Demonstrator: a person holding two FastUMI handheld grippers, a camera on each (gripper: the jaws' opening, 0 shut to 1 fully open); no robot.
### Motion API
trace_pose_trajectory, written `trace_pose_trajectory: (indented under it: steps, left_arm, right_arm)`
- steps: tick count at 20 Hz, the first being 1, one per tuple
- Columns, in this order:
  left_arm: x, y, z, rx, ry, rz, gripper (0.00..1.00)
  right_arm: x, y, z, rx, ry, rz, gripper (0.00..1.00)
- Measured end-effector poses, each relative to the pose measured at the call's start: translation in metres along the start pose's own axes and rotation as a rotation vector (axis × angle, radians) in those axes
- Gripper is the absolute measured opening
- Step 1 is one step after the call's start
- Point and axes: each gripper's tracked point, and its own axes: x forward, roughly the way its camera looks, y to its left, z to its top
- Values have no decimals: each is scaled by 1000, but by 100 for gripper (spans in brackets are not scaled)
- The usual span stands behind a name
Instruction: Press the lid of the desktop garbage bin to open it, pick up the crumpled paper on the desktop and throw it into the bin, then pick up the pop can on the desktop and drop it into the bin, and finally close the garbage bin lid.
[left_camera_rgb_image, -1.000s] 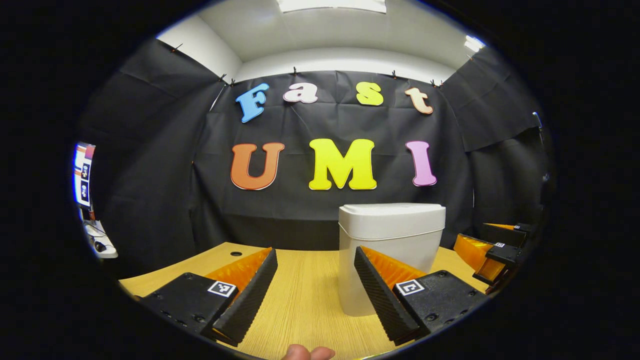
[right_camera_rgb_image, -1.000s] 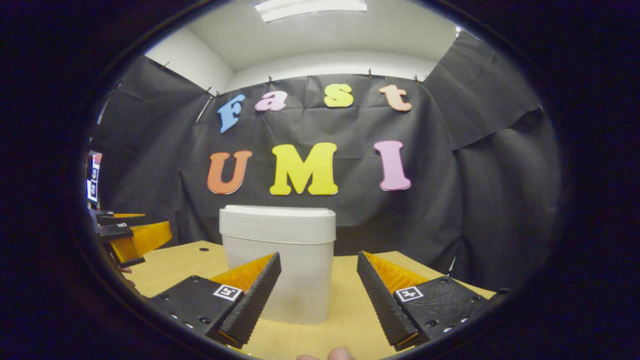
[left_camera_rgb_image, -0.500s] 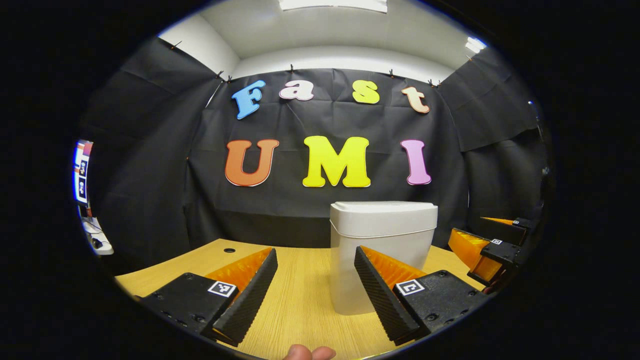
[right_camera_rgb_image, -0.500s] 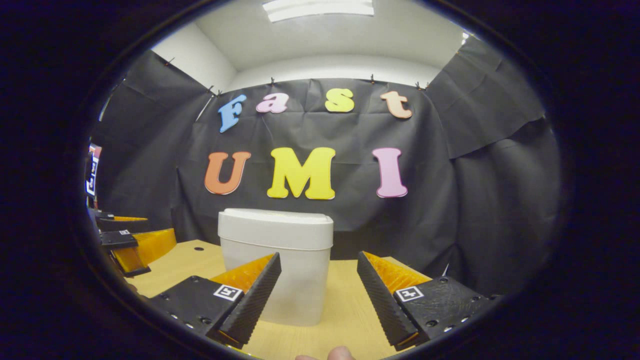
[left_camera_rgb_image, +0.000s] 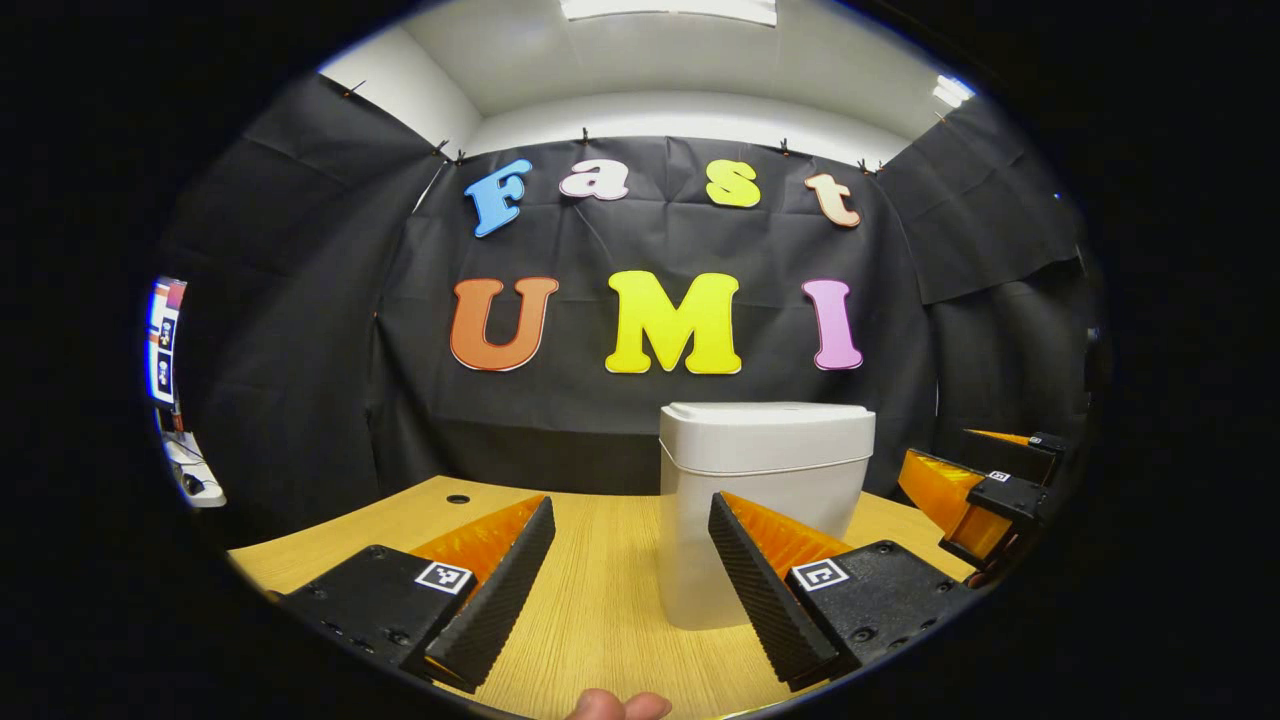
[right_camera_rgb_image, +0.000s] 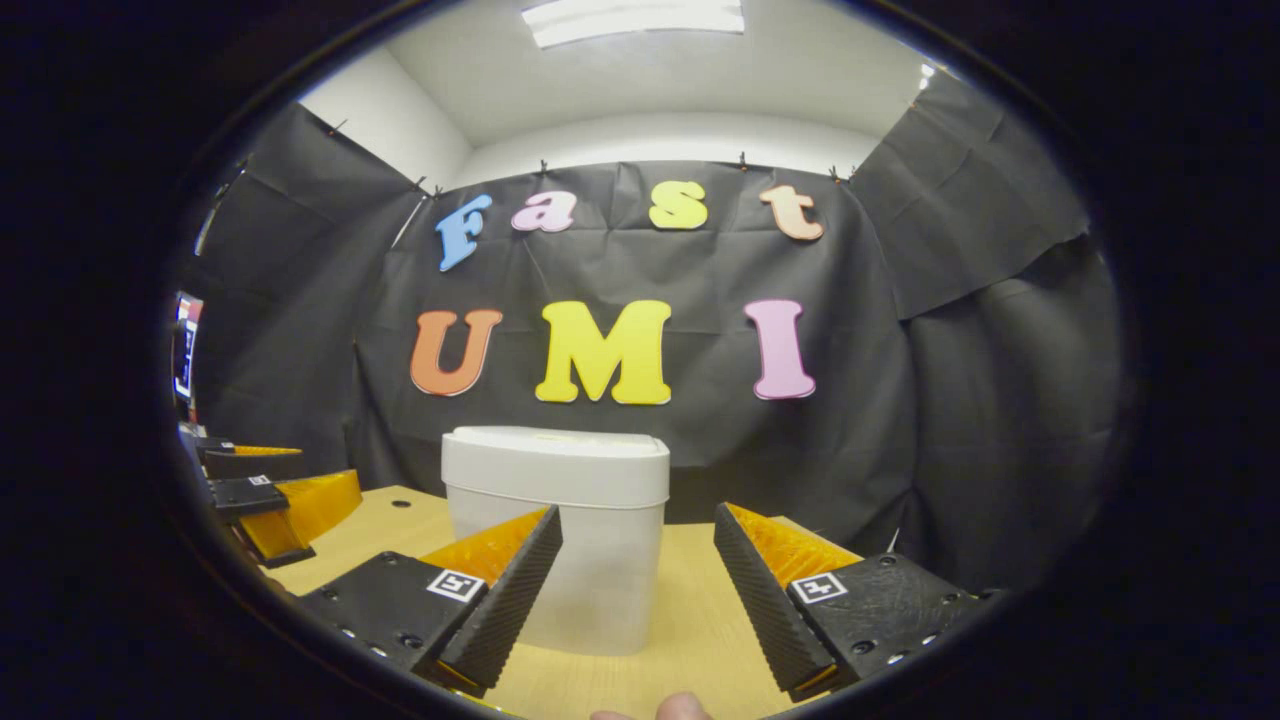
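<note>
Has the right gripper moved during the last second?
Yes. In the right gripper view, the bin and the wall sit lower than before, so the right gripper tilted or rose slightly.

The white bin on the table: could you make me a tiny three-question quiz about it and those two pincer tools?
1. True or false: the bin has its lid down.
2. Is the left gripper A) open, or B) clamped on the bin?
3. Fill in: the bin stands on a wooden ____.

Key: 1 true. 2 A; the right gripper is open too. 3 table.
</note>
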Motion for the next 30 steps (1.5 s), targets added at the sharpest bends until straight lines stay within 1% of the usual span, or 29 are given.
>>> trace_pose_trajectory:
  steps: [2, 4, 6, 8, 9, 10, 12, 13, 14, 16, 21, 25, 26, 27, 28, 30]
  left_arm:
    - [1, 1, 0, 24, -8, 9, 100]
    - [0, -1, -1, 22, -10, 5, 99]
    - [0, -2, -1, 18, -8, -1, 100]
    - [0, 0, -1, 22, -7, 2, 99]
    - [-1, 1, 0, 21, -8, 4, 99]
    - [0, 0, 0, 20, -9, 4, 99]
    - [0, 1, 0, 18, -8, 4, 99]
    - [-1, 2, 0, 19, -8, 4, 99]
    - [0, 2, -1, 20, -7, 4, 99]
    - [0, 2, -1, 19, -7, 5, 99]
    - [-1, 4, 0, 24, -8, 9, 99]
    - [-1, 6, 1, 25, -10, 14, 99]
    - [-2, 6, 1, 25, -9, 14, 99]
    - [-2, 6, 1, 26, -10, 15, 99]
    - [-1, 6, 1, 25, -11, 15, 99]
    - [-1, 7, 0, 27, -10, 15, 99]
  right_arm:
    - [1, -1, 0, 0, 3, -3, 95]
    - [-1, 0, 0, 1, 3, -2, 95]
    - [-1, 1, 0, -4, 4, 0, 98]
    - [-2, -1, 1, -8, 1, -2, 97]
    - [-1, -2, 1, -6, 0, -4, 93]
    - [-1, -2, 2, -4, 0, -3, 95]
    - [-1, -2, 1, -6, 1, -6, 95]
    - [-1, -2, 1, -6, 2, -7, 98]
    - [-1, -2, 1, -6, 2, -7, 95]
    - [-2, -1, 1, -10, 1, -7, 95]
    - [-2, 2, -2, -13, 8, -1, 98]
    - [-2, 3, -3, -15, 12, 1, 98]
    - [-3, 3, -3, -15, 12, 1, 95]
    - [-3, 4, -2, -14, 12, 1, 98]
    - [-3, 3, -2, -13, 11, 3, 95]
    - [-3, 5, -3, -10, 13, 6, 95]
